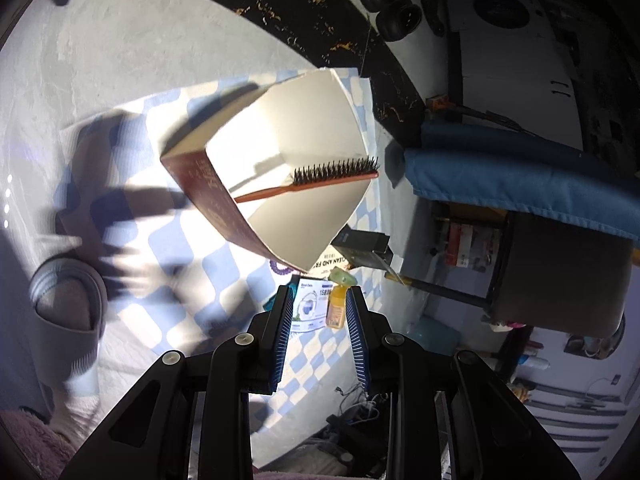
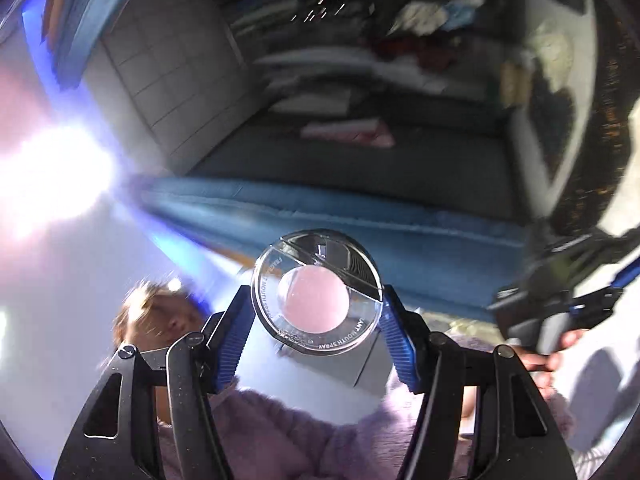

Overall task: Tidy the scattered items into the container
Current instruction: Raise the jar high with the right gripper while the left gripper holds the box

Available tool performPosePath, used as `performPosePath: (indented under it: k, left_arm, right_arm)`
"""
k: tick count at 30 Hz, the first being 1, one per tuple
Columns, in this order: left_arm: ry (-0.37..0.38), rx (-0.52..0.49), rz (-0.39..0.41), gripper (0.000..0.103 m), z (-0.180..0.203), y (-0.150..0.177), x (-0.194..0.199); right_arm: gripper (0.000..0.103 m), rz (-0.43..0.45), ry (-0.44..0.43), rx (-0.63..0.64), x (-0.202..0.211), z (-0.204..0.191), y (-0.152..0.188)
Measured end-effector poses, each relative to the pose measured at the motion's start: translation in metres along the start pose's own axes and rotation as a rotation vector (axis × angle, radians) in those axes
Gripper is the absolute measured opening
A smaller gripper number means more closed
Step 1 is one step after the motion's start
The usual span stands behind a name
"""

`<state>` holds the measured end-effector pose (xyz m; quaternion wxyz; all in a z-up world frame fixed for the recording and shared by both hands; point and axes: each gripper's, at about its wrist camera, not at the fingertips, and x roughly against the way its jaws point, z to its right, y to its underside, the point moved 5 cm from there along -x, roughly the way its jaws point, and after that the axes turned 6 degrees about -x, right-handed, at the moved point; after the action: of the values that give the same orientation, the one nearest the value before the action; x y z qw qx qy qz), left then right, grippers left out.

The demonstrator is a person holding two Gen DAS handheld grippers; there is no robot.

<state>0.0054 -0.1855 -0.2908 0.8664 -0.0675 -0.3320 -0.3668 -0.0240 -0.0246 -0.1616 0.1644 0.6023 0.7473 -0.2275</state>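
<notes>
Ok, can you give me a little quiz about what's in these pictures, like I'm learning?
1. True or false: the hairbrush lies inside the box.
2. What does the right gripper hold? A: a round clear case. B: a spoon. C: nothing.
3. Fill in: the small yellow bottle on the checked cloth has a pale ___ cap.
Key: 1 true; 2 A; 3 green.

Box (image 1: 280, 128): matt white card inside, glossy red outside. Brush (image 1: 320, 182): smooth red handle, dark bristles. Round case (image 2: 316, 292): clear glossy plastic. Checked cloth (image 1: 200, 280).
</notes>
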Motion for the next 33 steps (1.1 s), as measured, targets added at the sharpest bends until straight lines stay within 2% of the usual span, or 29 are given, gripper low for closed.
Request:
performPosePath:
  k: [4, 8, 15, 20, 24, 33]
  left_arm:
    - [0.009, 0.01, 0.01, 0.025, -0.003, -0.002, 0.006]
    - [0.022, 0.022, -0.005, 0.025, -0.003, -0.002, 0.002]
    - [0.044, 0.012, 0.004, 0.025, 0.0, -0.012, -0.002]
    - [0.048, -0.001, 0.006, 0.025, 0.005, -0.014, -0.004]
    - [0.052, -0.008, 0.005, 0.025, 0.005, -0.015, -0.002]
    - [0.051, 0.003, 0.011, 0.025, 0.005, -0.017, -0.004]
  right_arm:
    - [0.063, -0.031, -0.041, -0.024, -0.029, 0.001, 0.002]
    - [0.063, -0.013, -0.059, -0.081, -0.021, 0.005, 0.009]
    - [0.063, -0.045, -0.209, -0.104, -0.018, 0.0, -0.012]
    - [0.063, -0.073, -0.195, -0.079, -0.034, 0.0, -0.022]
    - [0.063, -0.06, -0.233, -0.114, -0.014, 0.009, -0.013]
    - [0.063, -0.143, -0.288, -0.096, -0.033, -0.002, -0.012]
